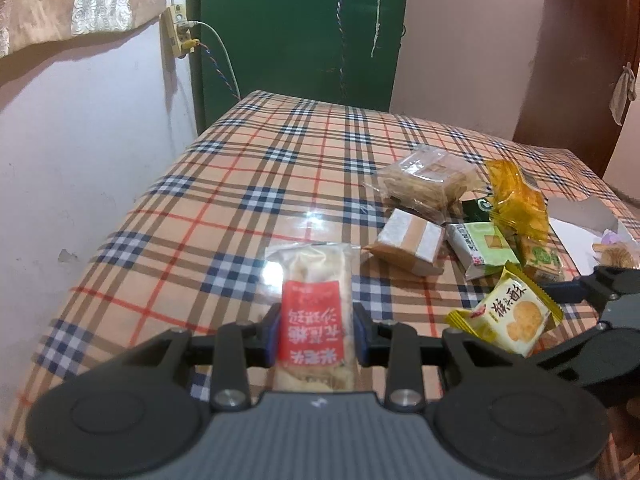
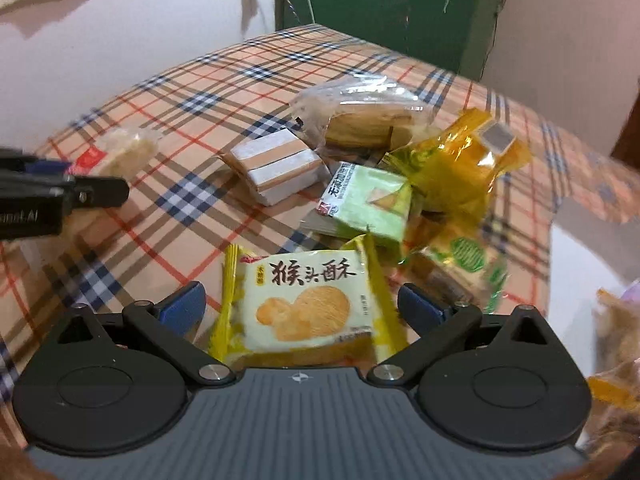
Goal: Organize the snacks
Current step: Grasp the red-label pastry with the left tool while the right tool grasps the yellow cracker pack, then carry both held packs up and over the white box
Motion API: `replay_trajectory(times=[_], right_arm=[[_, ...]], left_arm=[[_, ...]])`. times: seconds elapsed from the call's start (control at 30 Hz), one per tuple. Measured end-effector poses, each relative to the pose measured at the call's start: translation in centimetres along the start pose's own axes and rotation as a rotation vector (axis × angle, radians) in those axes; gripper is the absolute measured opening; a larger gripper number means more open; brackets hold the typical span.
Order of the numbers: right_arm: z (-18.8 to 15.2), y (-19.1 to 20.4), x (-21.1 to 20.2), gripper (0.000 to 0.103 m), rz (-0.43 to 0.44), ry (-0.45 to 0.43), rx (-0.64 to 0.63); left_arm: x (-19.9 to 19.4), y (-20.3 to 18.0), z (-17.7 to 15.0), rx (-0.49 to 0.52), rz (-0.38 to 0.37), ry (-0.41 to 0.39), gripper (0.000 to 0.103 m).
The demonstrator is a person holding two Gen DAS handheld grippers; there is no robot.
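Note:
My left gripper [image 1: 315, 334] is shut on a clear snack bar with a red label [image 1: 314, 308], held over the plaid table; the bar also shows in the right wrist view [image 2: 120, 152]. My right gripper [image 2: 301, 306] has its jaws wide apart around a yellow biscuit packet [image 2: 304, 304], which lies between them without touching the pads; it also shows in the left wrist view [image 1: 508, 316]. A pile of snacks lies beyond: a white and brown box [image 2: 276, 168], a clear pastry pack [image 2: 364, 120], a green packet [image 2: 368, 204] and an orange-yellow pack [image 2: 460, 160].
The plaid tablecloth [image 1: 248, 184] covers the table, which meets a white wall at left and a green cabinet [image 1: 300, 28] at the back. A white box with more snacks [image 1: 592, 236] sits at the right edge. A wall socket with cables [image 1: 180, 32] hangs at the far left.

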State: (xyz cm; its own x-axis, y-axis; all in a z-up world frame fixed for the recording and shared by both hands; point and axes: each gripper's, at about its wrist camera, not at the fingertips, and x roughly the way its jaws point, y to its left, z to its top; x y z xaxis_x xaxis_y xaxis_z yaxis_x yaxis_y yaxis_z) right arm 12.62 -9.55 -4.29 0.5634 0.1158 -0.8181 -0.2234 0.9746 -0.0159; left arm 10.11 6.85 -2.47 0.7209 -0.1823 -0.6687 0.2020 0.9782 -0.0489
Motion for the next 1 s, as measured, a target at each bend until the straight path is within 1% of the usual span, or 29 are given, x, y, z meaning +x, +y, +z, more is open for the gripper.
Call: replay_trajectory(times=[0.1,0.17,0.23,0.43,0.6,0.7,0.87,1.0], right_arm=[[-0.1,0.0,-0.1,0.103,-0.012,-0.019,0.033],[-0.1,0.1,-0.6,0.086,-0.022,-0.038,0.041],[-0.1,0.5,-0.8,0.081,-0.048,-0.042,0.036],[-1.2,0.6,-2.4,0.08,-0.09,-0.066,0.091],[-1.8,0.6,-5.7,0.081,-0.11,-0.114,0.121],[-1.9,0.6,-7.3,0.081,-0.135,-0.13,0.13],[-2.1,0.8,-10.2,0.081,-0.151,-0.157,0.159],[-2.4,1.1,-12.3,0.081,-0.17,-0.173,0.174]], left_arm=[[0.1,0.0,-0.1,-0.005,0.001,0.004,0.033],[0.1,-0.1,-0.1,-0.007,0.004,0.003,0.033],[-0.1,-0.2,0.0,-0.003,0.004,-0.002,0.033],[-0.9,-0.9,0.2,0.015,0.004,-0.017,0.033],[-2.4,-1.6,0.3,0.004,-0.003,-0.04,0.033],[-3.4,-2.3,0.2,0.001,-0.004,-0.05,0.033],[-5.3,-3.1,0.2,-0.026,0.0,-0.068,0.033],[-6.6,-4.0,0.1,-0.036,0.017,-0.077,0.033]])
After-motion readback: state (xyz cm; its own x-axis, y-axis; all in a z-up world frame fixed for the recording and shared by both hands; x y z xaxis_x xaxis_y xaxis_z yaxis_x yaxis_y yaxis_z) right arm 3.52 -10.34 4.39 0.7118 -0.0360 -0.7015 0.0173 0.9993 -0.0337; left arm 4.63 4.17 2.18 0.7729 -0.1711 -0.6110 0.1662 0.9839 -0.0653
